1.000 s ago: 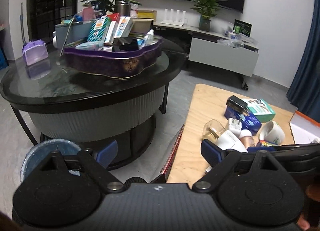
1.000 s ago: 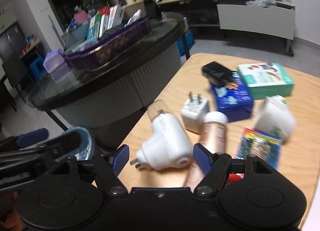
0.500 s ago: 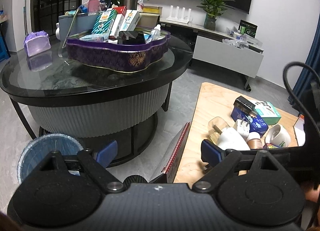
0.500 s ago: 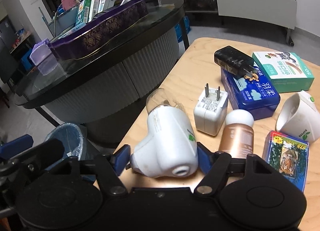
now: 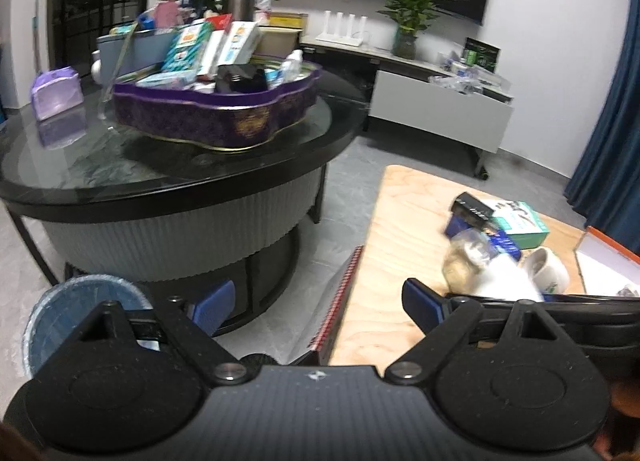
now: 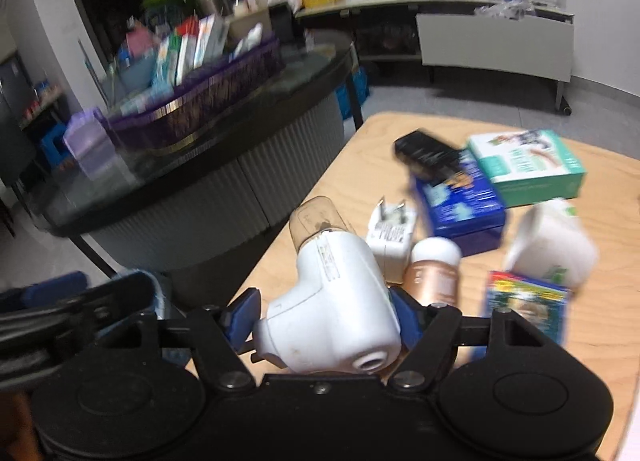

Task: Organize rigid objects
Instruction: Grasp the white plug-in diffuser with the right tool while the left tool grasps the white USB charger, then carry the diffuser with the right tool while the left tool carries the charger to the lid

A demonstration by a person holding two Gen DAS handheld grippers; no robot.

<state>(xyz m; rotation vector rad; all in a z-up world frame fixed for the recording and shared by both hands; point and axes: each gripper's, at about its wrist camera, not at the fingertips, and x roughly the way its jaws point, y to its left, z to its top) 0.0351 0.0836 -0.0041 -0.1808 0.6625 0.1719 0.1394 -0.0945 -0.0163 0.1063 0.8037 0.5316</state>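
Since the half-second-earlier frame the right gripper (image 6: pixel 324 315) has pushed farther over the white plug-in device (image 6: pixel 332 301), which now sits deep between its blue pads (image 6: pixel 404 315); the jaws are closing on it, both pads appear to touch its sides, and the device seems tilted up off the wooden table (image 6: pixel 360 165), though blur makes that uncertain. Just beyond the device on the wooden table lie a white wall charger (image 6: pixel 392 229) and a copper bottle with a white cap (image 6: pixel 434 265), then a blue box (image 6: pixel 460 201) with a black adapter (image 6: pixel 424 149) on its far end, a green-and-white box (image 6: pixel 528 165), a white mug on its side (image 6: pixel 552 245) and a colourful packet (image 6: pixel 528 301). Only the right wrist view shows the charger, bottle and packet; in the left wrist view the device (image 5: pixel 504 277) and the right gripper's arm hide them. The left gripper (image 5: pixel 314 301) stands wide with nothing between its pads, hanging off the table's left edge above a red-spiralled notebook (image 5: pixel 340 293), seen only in that view. Left of the wooden table on the floor stands a blue-lined bin (image 5: pixel 76 309). Farther off, on the round glass table (image 5: pixel 120 173), a purple tray (image 5: pixel 216 117) holds upright cartons, a small white bottle and a black box, with a lilac container (image 5: pixel 56 91) beside it.
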